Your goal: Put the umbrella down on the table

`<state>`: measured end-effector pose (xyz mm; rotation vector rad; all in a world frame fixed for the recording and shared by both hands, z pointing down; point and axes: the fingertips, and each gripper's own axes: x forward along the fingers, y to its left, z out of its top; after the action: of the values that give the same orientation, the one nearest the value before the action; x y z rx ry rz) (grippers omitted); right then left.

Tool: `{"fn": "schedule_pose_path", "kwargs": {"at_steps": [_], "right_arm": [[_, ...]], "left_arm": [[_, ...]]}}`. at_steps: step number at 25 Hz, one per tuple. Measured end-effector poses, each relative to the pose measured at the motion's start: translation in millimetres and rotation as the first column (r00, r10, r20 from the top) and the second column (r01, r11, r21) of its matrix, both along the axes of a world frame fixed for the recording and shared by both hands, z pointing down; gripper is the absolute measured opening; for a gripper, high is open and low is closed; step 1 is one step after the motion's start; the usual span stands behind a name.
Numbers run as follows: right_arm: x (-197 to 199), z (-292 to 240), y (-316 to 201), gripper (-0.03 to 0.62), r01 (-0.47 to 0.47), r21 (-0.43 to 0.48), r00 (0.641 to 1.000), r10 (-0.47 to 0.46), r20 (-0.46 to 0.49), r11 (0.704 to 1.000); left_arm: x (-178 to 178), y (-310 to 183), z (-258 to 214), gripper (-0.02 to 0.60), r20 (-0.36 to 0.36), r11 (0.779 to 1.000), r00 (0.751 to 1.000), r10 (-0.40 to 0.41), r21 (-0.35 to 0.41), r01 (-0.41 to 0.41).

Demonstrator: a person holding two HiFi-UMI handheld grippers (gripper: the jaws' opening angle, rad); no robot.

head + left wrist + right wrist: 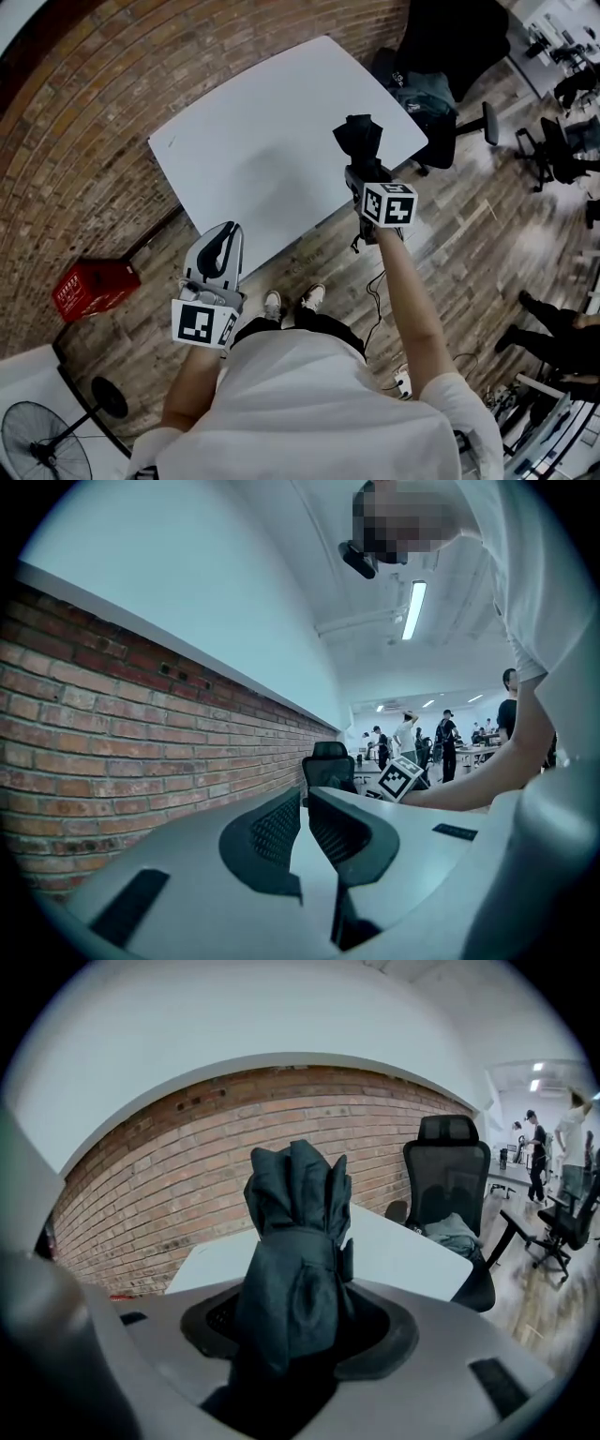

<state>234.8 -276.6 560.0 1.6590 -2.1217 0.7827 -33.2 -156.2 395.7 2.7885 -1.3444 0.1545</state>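
**Folded umbrella clamped in my right gripper, above the table's near right side**

My right gripper (295, 1324) is closed on the umbrella (296, 1241). Its jaws stand partly apart because the dark, folded bundle fills the space between them. In the head view the umbrella (358, 139) sticks out past the right gripper (362, 169) over the near right part of the white table (262, 141), and I cannot tell whether it touches the top yet.

I judge it light and soft on the outside. The strapped fabric gives under the pads, with a stiffer core of ribs and shaft inside. The cloth looks smooth, so it could slide if I loosen my grip early. I hold it around the wrapped middle, just below the strap, and that seems the best place, since it is thick enough to fill the jaws. It does not look fragile, so it should rest flat on the table (403, 1251) without rolling far.

My left gripper (302, 829) has its jaws together on nothing and hangs at the near left edge (222, 246).
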Motion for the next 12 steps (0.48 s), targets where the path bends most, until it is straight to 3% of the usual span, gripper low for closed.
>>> {"fn": "schedule_pose_path", "kwargs": {"at_steps": [12], "right_arm": [[3.1, 81.9, -30.9, 0.247, -0.037, -0.176, 0.999, 0.03, -0.04, 0.984]], "left_arm": [[-5.0, 7.5, 2.8, 0.046, 0.036, 0.999, 0.998, -0.046, -0.019, 0.046]]}}
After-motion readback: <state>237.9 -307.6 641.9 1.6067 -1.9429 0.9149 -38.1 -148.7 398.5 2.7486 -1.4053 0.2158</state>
